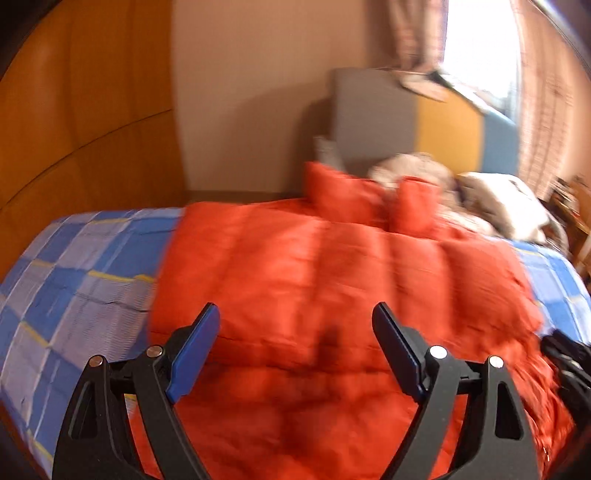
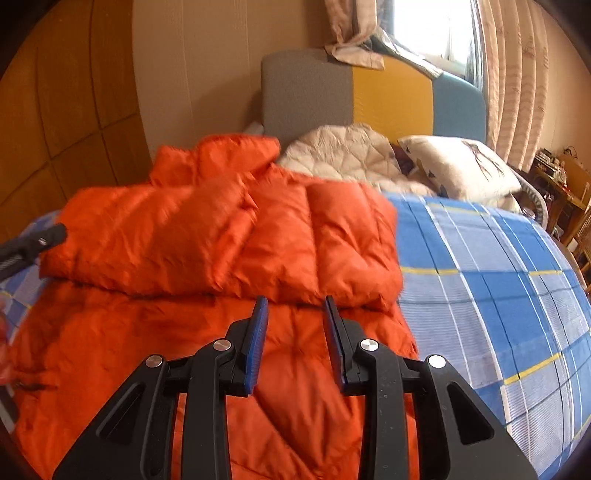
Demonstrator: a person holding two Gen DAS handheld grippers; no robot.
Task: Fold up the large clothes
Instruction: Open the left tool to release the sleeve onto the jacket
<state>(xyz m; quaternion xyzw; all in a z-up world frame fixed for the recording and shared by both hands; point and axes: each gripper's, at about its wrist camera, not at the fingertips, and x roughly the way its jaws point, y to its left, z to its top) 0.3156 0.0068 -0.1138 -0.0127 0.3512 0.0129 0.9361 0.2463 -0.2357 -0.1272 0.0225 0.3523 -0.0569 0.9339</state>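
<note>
**Orange jacket on the bed, both grippers empty**

The orange puffer jacket (image 2: 229, 236) lies on the blue checked bedspread (image 2: 498, 280) — near part flat. Left gripper (image 1: 295, 332) spread wide above it; right gripper (image 2: 295, 321) parted, holding nothing.

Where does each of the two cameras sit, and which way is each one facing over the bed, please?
Left wrist: on the left gripper, facing the headboard over the orange jacket; its own fingers show, wide open, and the other gripper's tip at the right edge.
Right wrist: on the right gripper, facing the same way from further right; its fingers show, open with a narrower gap.
Shared: jacket, checked sheet, headboard, window.
</note>
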